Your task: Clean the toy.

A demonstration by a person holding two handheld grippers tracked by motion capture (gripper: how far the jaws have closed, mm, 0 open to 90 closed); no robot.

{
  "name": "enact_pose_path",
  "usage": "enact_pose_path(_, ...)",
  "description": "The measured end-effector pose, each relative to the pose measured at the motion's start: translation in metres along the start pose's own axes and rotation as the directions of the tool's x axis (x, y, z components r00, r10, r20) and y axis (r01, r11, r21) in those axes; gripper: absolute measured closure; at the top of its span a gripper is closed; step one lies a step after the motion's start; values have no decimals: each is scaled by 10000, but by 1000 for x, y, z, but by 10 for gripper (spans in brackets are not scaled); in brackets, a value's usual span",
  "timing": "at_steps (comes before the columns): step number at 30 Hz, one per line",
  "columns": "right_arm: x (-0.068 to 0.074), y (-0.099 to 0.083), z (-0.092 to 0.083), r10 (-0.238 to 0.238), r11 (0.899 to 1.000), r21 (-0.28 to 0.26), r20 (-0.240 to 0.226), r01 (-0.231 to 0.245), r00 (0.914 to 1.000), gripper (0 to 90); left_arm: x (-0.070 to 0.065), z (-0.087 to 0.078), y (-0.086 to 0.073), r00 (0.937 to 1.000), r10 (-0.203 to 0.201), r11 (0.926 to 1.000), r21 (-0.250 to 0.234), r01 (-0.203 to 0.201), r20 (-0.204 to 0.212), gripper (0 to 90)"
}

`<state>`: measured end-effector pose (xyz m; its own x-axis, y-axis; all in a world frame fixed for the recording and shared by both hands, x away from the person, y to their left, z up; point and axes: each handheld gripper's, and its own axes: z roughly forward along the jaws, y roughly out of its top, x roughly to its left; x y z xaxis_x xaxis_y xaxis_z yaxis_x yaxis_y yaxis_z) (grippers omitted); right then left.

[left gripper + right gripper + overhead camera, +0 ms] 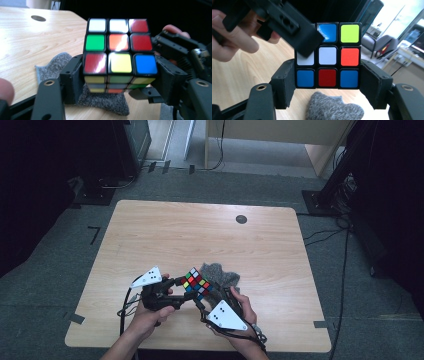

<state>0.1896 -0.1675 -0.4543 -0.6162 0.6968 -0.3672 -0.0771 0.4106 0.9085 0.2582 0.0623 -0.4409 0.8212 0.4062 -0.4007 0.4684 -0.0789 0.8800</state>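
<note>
**A:** Near the front edge of the wooden table (165, 227), where's the Rubik's cube (196, 283) sitting?

**B:** Not sitting at all. It's held up in the air between the two tools, just above a grey felt cloth (222, 274) that lies on the tabletop.

**A:** Who's got hold of it?

**B:** Both. In the left gripper view the left gripper (120, 75) has its jaws pressed against opposite sides of the cube's (119, 53) lowest layer, as that camera sees it. In the right gripper view the right gripper (327, 79) is clamped the same way on the row nearest its camera, blue, red, blue, and the cube (327, 58) stands above the jaws. One jaw of the other tool crosses the upper left of that face.

**A:** So each one grips a different layer?

**B:** That's my reading. It looks like the setup for twisting one layer against the rest.

**A:** How far along is it?

**B:** Not far, I'd say. Every face I can see is mixed: white, red, green, orange, yellow and blue together on one side. The layers look squared up, so I can't tell whether a turn is under way.

**A:** What's left?

**B:** Nearly all the solving, judging by the colours. The cloth (335, 108) waits underneath, probably as a soft landing spot.
</note>
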Motion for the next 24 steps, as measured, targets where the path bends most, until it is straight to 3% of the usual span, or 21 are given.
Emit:
enact_pose_path(5, -2, -3, 3, 268, 9984, 514, -253, -255, 9993, 351, 9, -16, 8, 9994, -244, 9961, -839, 262, 228, 238)
enact_pose_path(9, -9, -5, 4, 996, 9922, 783, -277, -972, 9946, 351, 19, -30, 11, 9999, -98, 9918, -1274, 83, -116, 211)
enact_pose_path(11, -17, -8, 4, 1609, 9837, 860, -303, -1578, 9865, 351, 23, -33, 11, 9985, 177, 9923, -1218, -239, -513, 207)
enact_pose_path(13, -23, -10, 4, 2004, 9765, 873, -316, -1970, 9792, 351, 27, -35, 10, 9980, 145, 9933, -1138, -215, -619, 205)
enact_pose_path(15, -28, -11, 3, 2300, 9698, 912, -316, -2263, 9727, 351, 29, -34, 9, 9975, 72, 9940, -1084, -148, -705, 205)
enact_pose_path(18, -31, -11, 2, 2558, 9637, 877, -341, -2521, 9661, 351, 26, -31, 7, 9947, 497, 9942, -905, -579, -904, 207)
enact_pose_path(20, -33, -11, 1, 2885, 9543, 907, -313, -2847, 9570, 351, 22, -28, 4, 9833, 1242, 9901, -484, -1316, -1328, 208)
enact_pose_path(22, -37, -11, 0, 3300, 9408, 944, -341, -3257, 9434, 351, 18, -22, 0, 9628, 2097, 9774, 93, -2113, -1702, 207)
enact_pose_path(24, -41, -12, -1, 3685, 9266, 952, -369, -3638, 9289, 350, 14, -18, -3, 9487, 2651, 9642, 403, -2621, -1725, 206)
